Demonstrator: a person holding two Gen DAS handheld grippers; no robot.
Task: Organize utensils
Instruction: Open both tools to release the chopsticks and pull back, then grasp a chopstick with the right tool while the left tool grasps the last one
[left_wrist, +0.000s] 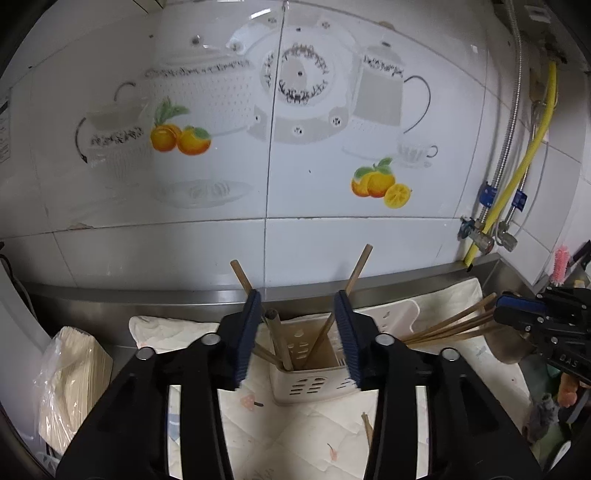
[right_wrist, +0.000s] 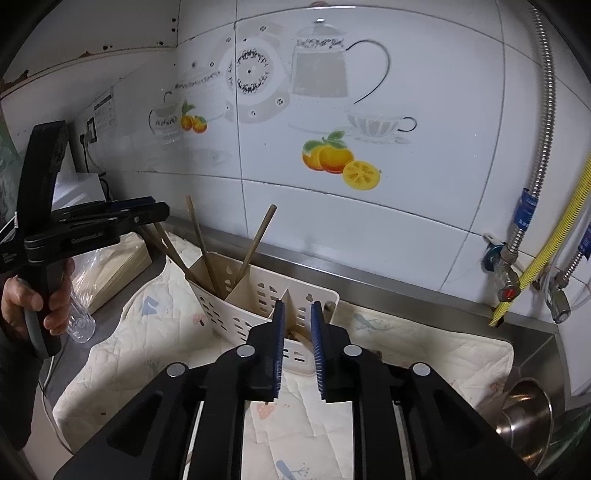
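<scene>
A white slotted utensil holder (left_wrist: 314, 387) (right_wrist: 236, 321) stands on a quilted cloth against the tiled wall. Wooden chopsticks (left_wrist: 354, 273) (right_wrist: 258, 240) lean upright in its left compartment. My left gripper (left_wrist: 298, 299) (right_wrist: 162, 210) hangs open just above them, its pads touching none. A fanned bundle of chopsticks (left_wrist: 443, 326) slants from the holder's right compartment up to my right gripper (left_wrist: 498, 310) (right_wrist: 297, 304). Its jaws stand slightly apart over that compartment, with brown stick ends (right_wrist: 295, 334) between them and no pad pressing on them.
The quilted cloth (left_wrist: 314, 435) (right_wrist: 424, 350) covers a steel counter. A loose chopstick (left_wrist: 367, 428) lies on it. A bagged paper stack (left_wrist: 74, 369) and a clear cup (right_wrist: 81, 325) sit left. A metal bowl (right_wrist: 524, 413) is right, hoses and valves (right_wrist: 506, 284) behind. A hand (right_wrist: 29, 299) holds the left gripper.
</scene>
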